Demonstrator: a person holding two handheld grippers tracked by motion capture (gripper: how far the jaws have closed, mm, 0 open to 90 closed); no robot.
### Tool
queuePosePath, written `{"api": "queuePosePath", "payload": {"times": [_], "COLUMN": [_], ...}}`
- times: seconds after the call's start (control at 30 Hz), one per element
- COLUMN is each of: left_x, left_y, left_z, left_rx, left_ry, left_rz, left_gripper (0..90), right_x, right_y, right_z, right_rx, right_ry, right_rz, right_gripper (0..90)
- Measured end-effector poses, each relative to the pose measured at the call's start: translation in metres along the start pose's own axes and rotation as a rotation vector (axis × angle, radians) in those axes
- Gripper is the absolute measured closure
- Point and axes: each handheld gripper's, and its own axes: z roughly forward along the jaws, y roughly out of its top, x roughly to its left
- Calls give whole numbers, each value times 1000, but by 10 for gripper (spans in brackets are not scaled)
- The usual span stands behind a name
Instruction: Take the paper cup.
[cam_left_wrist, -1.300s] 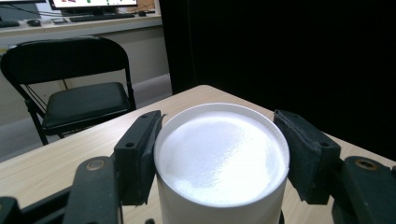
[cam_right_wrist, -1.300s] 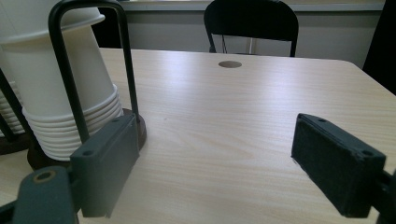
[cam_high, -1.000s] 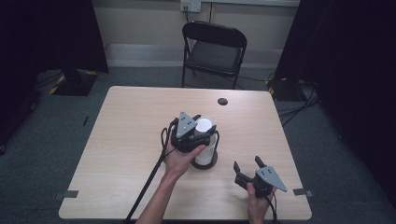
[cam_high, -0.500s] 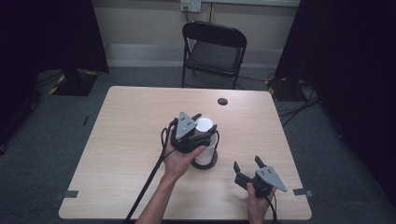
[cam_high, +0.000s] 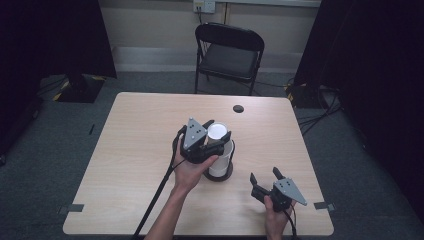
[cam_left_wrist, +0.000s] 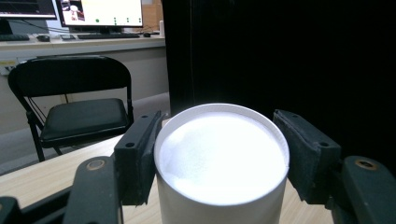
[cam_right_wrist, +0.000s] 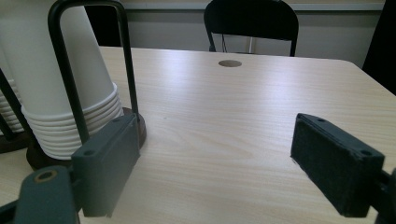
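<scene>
The stack of white paper cups, nested upside down in a dark wire-frame holder (cam_high: 220, 150), stands just below the middle of the high view on the pale wooden table (cam_high: 135, 150); its long axis runs straight up, so the topmost cup can probably come free only by a vertical lift; the left gripper (cam_high: 216, 134) sits at the top of the stack, its black pads (cam_left_wrist: 137, 156) pressed to either side of the top cup (cam_left_wrist: 220, 158), clamped on it; the right gripper (cam_high: 264, 179) rests at the lower right of that frame, well apart from the stack, its jaws spread wide on nothing; the left hand is clearly nearer.
</scene>
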Motion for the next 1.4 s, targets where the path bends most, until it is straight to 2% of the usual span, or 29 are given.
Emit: {"api": "queuePosePath", "payload": {"times": [0.5, 0.63, 0.7, 0.8, 0.87, 0.93, 1.0, 1.13, 1.2, 1.4], "left_x": [-1, 1, 1, 0, 2, 3, 4, 8, 10, 9], "left_y": [7, 5, 4, 2, -1, -4, -7, -13, -18, -25], "left_z": [-14, -17, -20, -25, -29, -33, -36, -42, -46, -52], "left_rx": [-36, -45, -45, -71, -77, -82, -85, -83, -86, -87], "left_ry": [-1, -24, -26, -16, -32, -31, -38, -51, -63, -75], "left_rz": [-8, -39, -43, -37, -64, -80, -114, -137, -165, -192], "left_gripper": [351, 350, 350, 350, 350, 350, 350, 350, 350, 350], "right_x": [0, 0, 0, 0, 0, 0, 0, 0, -2, -1], "right_y": [0, 0, 0, 0, 0, 0, 0, 0, -1, 0], "right_z": [0, 0, 0, 0, 0, 0, 0, -1, -2, -1], "right_rx": [2, 2, 2, 2, 0, 0, 0, -6, -18, -12], "right_ry": [-1, -1, -1, 1, 4, 4, 4, 9, 10, 2], "right_rz": [-1, -1, -1, -2, -1, 1, 0, 0, 17, 15], "right_gripper": [150, 150, 150, 150, 150, 150, 150, 150, 150, 149]}}
